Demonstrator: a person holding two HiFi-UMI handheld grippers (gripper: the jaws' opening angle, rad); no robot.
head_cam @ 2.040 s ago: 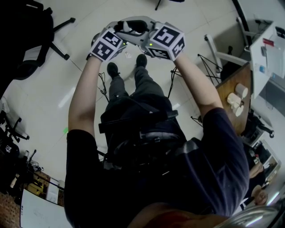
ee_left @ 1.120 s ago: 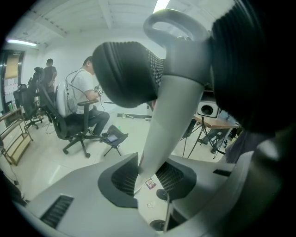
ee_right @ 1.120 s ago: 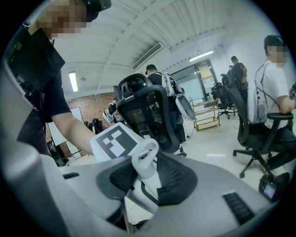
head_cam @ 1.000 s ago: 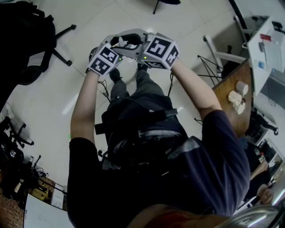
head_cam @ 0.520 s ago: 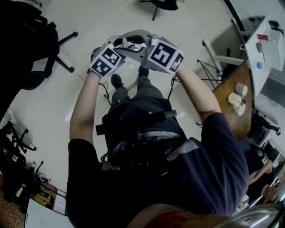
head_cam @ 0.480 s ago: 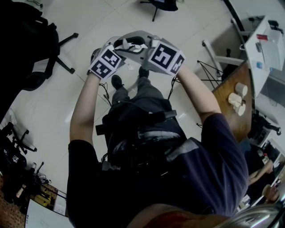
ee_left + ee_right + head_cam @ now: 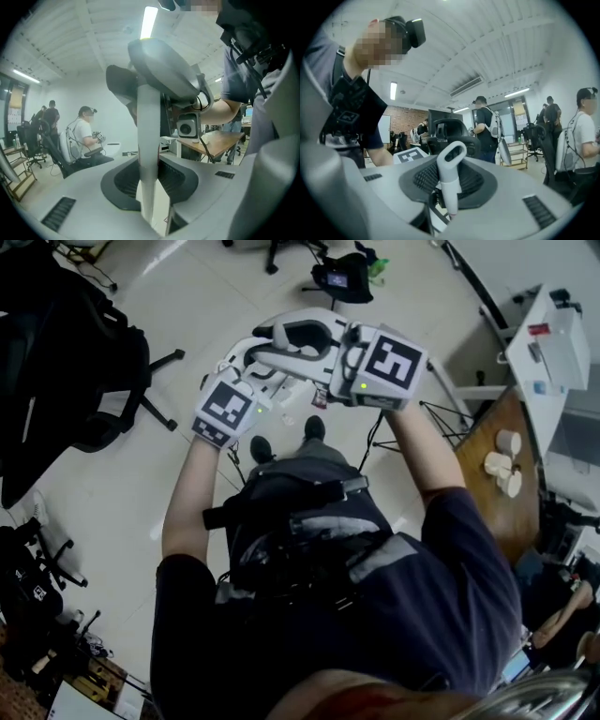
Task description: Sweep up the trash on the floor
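Right gripper view, looped handle point(image 7: 450, 180), jaws closing

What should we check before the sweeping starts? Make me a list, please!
1. Left hand-held gripper holds the white stem: ok; its jaws have just been closing on it.
2. Right hand-held gripper holds the looped white handle: ok; its jaws have just been closing on it too.
3. Tools down at the floor: not ok; both are held high above the shoes.
4. Trash found: cannot tell; specks by the shoes are too small.
5. Black office chair out of the way: ok; it stands off to the left.
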